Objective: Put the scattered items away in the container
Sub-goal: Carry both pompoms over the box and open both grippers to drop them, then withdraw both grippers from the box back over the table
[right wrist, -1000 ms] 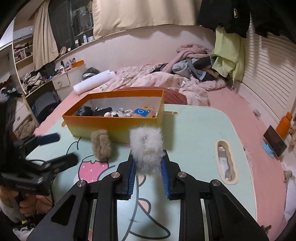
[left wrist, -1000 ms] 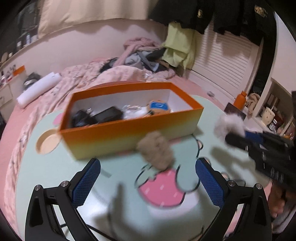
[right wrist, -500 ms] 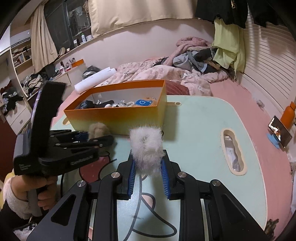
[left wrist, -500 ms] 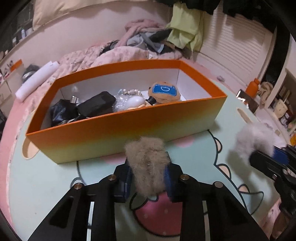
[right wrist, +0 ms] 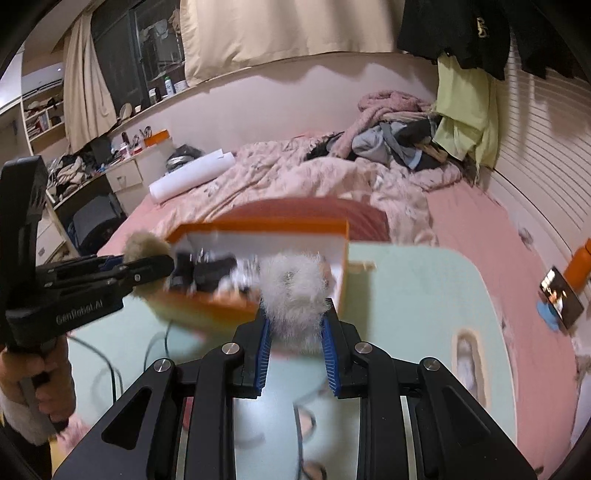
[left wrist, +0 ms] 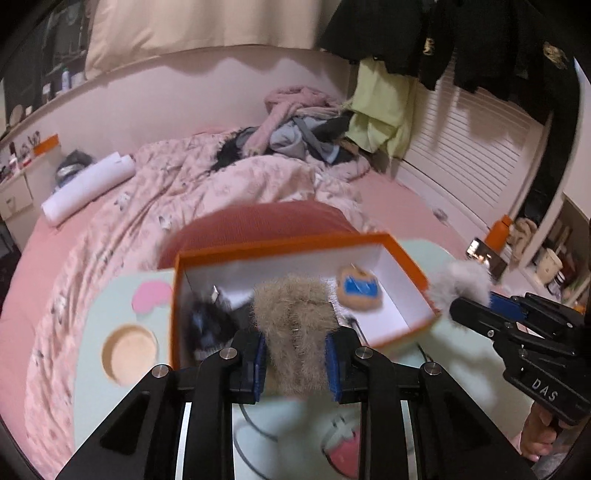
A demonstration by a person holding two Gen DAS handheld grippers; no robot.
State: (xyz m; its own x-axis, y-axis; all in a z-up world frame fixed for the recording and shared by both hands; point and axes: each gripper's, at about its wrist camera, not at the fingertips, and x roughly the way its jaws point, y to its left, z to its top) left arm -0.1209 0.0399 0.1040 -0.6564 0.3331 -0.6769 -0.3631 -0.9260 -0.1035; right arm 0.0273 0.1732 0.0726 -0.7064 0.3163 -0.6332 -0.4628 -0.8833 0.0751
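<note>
Item: I am clamping the left gripper (left wrist: 295, 360) on a tan fur puff (left wrist: 295, 328), the right gripper (right wrist: 295, 345) on a grey fur puff (right wrist: 293, 295); both are hiding the blurred orange box (left wrist: 402, 254) contents.

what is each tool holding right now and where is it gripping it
Left tool clamps the brown fur puff by its lower sides; right tool clamps the white fur puff likewise.

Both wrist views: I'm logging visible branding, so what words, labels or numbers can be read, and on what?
"DAS" on the body of the right tool, seen from the left wrist.
"GenRobot.AI" on the body of the left tool, seen from the right wrist.
Gold emblems on the hanging black clothes: too blurred to read.
Blue patch on the tan plush in the orange box: unreadable.
</note>
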